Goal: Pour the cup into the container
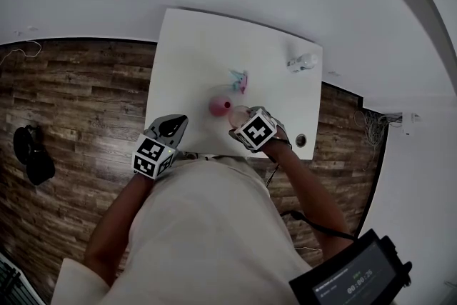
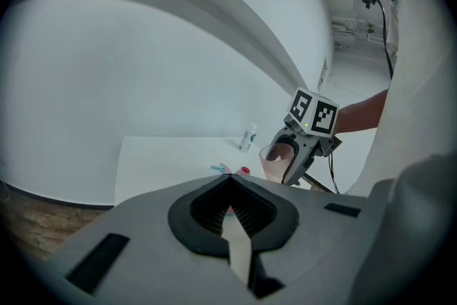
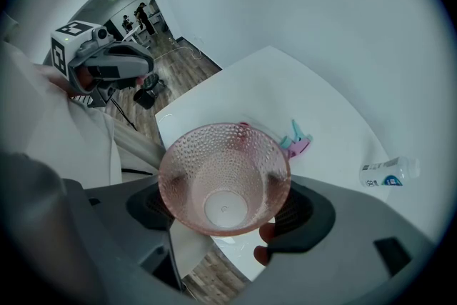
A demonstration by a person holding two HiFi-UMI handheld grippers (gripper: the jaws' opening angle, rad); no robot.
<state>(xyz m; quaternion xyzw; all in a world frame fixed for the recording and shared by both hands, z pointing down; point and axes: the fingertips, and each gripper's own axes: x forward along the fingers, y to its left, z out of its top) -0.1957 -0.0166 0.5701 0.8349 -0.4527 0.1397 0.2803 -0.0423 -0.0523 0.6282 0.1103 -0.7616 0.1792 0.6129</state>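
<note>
A clear pink dimpled cup (image 3: 225, 182) sits between the jaws of my right gripper (image 3: 227, 191), which is shut on it; its mouth faces the camera and it looks empty. In the head view the cup (image 1: 238, 114) is above the table's front part, just right of the small pink container (image 1: 219, 106). The container's rim (image 3: 244, 126) peeks out behind the cup. My left gripper (image 1: 173, 128) hovers at the table's front left edge, jaws shut on nothing (image 2: 228, 181). From there I see the right gripper (image 2: 296, 153) holding the cup (image 2: 277, 159).
The white table (image 1: 193, 53) stands against a white wall on a wood floor. A teal and pink toy (image 1: 238, 79) lies behind the container, and a small bottle (image 1: 302, 62) lies near the back right corner. A round hole (image 1: 300, 141) marks the front right.
</note>
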